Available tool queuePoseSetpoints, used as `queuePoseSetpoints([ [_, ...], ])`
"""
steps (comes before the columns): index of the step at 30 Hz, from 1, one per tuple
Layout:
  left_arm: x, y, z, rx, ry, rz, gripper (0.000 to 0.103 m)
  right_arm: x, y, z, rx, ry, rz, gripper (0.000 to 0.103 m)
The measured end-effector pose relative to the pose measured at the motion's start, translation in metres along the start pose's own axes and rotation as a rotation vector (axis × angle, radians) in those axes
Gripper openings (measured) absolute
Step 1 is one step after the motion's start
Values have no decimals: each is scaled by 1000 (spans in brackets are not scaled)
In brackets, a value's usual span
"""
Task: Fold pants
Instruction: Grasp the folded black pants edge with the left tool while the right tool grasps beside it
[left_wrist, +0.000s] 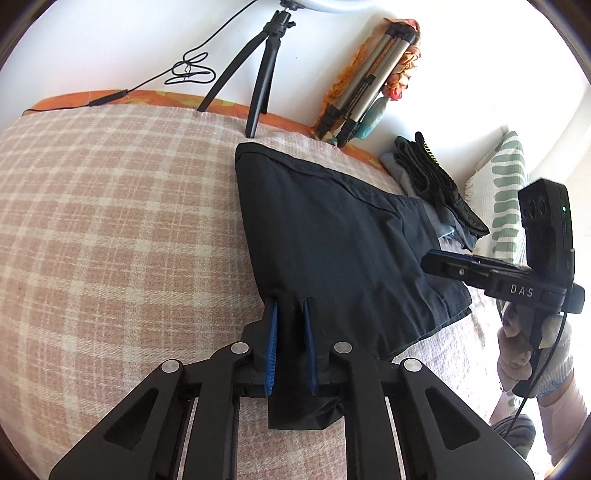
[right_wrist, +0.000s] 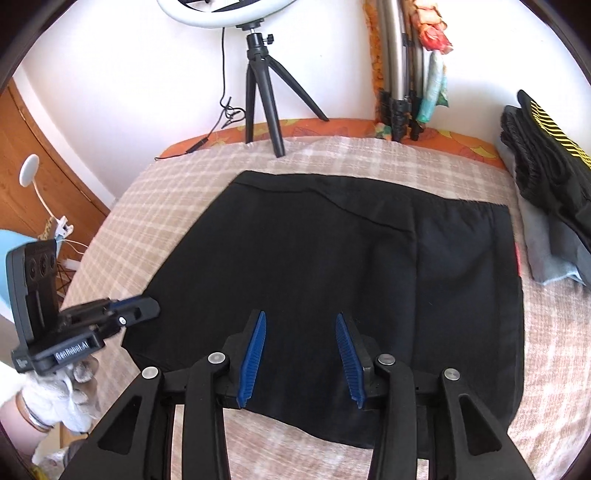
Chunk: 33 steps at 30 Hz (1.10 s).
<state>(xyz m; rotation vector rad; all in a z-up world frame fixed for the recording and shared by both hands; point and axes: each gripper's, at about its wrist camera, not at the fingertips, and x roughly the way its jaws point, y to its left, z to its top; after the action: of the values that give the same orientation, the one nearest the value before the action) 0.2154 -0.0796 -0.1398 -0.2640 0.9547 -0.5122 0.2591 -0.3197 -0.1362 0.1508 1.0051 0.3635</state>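
Left claw (left_wrist: 290, 306) pinches the near left edge of the black pants (left_wrist: 332, 236), and its blue pads press the cloth. Right claw (right_wrist: 301, 328) is spread wide above the pants with nothing in it. The pants lie flat on the checked bed cover (left_wrist: 110, 221). They look soft, light and floppy, so corners and edges are good spots to grab. Their long side runs left to right, waistband on the right.

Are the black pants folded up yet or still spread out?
Partly folded. The black pants lie as a wide flat panel on the checked blanket, layers overlapping, while the left gripper pinches one edge.
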Motion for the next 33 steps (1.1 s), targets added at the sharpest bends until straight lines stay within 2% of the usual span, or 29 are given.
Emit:
queuePoseSetpoints([
  [4,-1,-14,-2,54,-18,0,11,10,32,30,-39,-1,31,56],
  [9,-2,-23,-4,83,-28,-33,11,33,71,64,-89,44,65,59],
  [13,-1,-26,-3,75,-33,-59,12,56,90,80,-75,103,93,59],
  [23,3,-29,-2,73,-38,-75,11,101,109,88,-126,217,-65,58],
  [25,4,-30,-2,80,-39,-68,11,106,112,87,-149,233,-103,53],
  [27,4,-31,-2,92,-38,-57,11,111,111,86,-165,256,-127,35],
  [28,5,-32,-2,99,-39,-49,11,113,109,86,-165,257,-141,33],
  [32,2,-31,-3,98,-39,-32,12,106,100,86,-126,240,-118,18],
  [33,2,-31,-3,104,-40,-20,15,104,98,86,-114,234,-113,13],
])
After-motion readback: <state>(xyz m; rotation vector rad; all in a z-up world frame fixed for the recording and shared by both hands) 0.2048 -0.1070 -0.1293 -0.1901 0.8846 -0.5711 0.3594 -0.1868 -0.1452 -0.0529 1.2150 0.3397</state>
